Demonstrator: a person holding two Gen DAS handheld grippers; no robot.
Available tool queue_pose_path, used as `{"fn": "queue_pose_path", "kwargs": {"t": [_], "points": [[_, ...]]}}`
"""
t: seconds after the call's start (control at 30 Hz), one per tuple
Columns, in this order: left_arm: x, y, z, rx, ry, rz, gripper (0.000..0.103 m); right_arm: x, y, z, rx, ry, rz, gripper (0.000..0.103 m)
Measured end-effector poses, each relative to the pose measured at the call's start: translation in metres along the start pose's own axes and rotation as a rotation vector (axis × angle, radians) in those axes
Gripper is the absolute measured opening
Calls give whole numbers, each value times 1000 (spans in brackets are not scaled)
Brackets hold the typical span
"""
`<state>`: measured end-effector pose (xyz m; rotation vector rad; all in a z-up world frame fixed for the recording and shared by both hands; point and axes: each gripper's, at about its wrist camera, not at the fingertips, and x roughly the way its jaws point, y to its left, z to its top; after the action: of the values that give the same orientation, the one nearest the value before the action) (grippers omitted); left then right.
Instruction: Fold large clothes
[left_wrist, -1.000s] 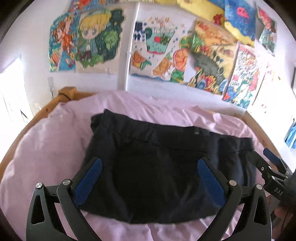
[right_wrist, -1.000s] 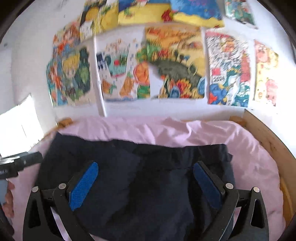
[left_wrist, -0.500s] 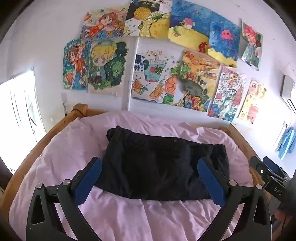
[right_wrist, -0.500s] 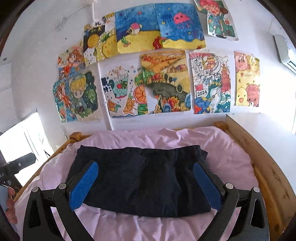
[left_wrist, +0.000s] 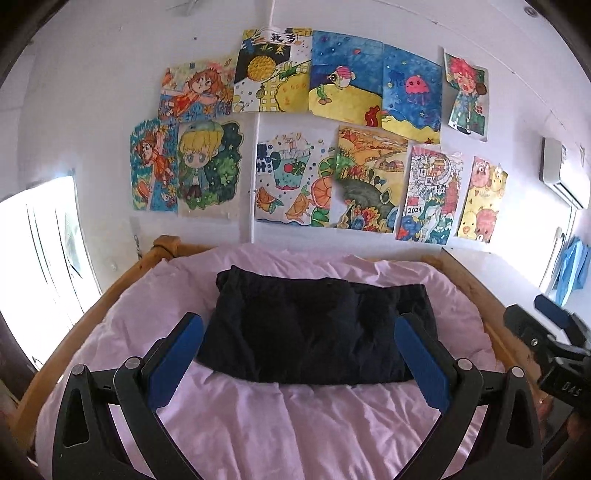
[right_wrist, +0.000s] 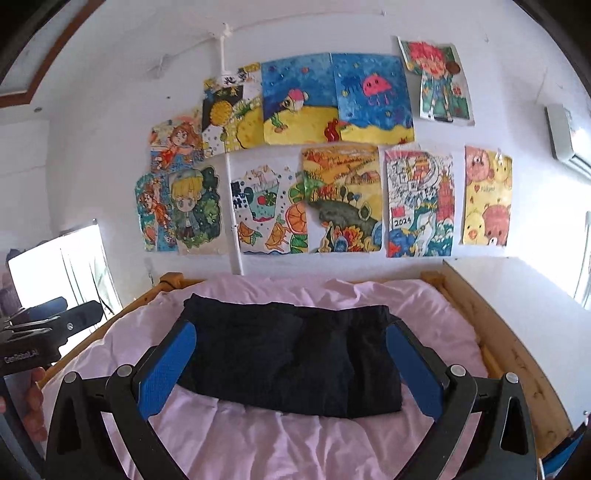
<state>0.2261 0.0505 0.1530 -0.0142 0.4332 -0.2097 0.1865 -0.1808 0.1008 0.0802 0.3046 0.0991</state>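
Note:
A dark navy garment (left_wrist: 314, 328) lies folded into a compact rectangle in the middle of the pink bedsheet (left_wrist: 295, 424); it also shows in the right wrist view (right_wrist: 291, 358). My left gripper (left_wrist: 299, 365) is open and empty, held well back above the near side of the garment. My right gripper (right_wrist: 290, 369) is open and empty too, also back from the garment. The right gripper's body shows at the right edge of the left wrist view (left_wrist: 554, 354). The left gripper's body shows at the left edge of the right wrist view (right_wrist: 48, 328).
A wooden bed frame (left_wrist: 110, 291) rims the mattress on both sides (right_wrist: 517, 354). Colourful drawings (left_wrist: 295, 129) cover the white wall behind. A bright window (left_wrist: 37, 258) is at left, an air conditioner (left_wrist: 561, 173) at upper right, blue cloth (left_wrist: 572, 269) hangs at right.
Both grippers have pulled back and up from the garment, which now looks smaller and farther away. The garment stays folded on the sheet. Both grippers stay open.

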Motion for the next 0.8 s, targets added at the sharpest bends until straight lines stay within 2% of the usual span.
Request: {"fn": "queue_pose_path", "kwargs": {"t": [0.27,0.5,0.63,0.8], "points": [[-37,-10,-32,12,13,5,102,-43,8,-25,-36,-5,8,103],[-62,-11,-60,48,1,58,102,-67,5,-48,-32,3,-1,103],[-67,-9,-79,70,-8,64,102,-70,1,-62,-15,23,-17,103],[-55,-11,-103,108,0,72,102,-63,-5,-88,16,47,-43,103]]}}
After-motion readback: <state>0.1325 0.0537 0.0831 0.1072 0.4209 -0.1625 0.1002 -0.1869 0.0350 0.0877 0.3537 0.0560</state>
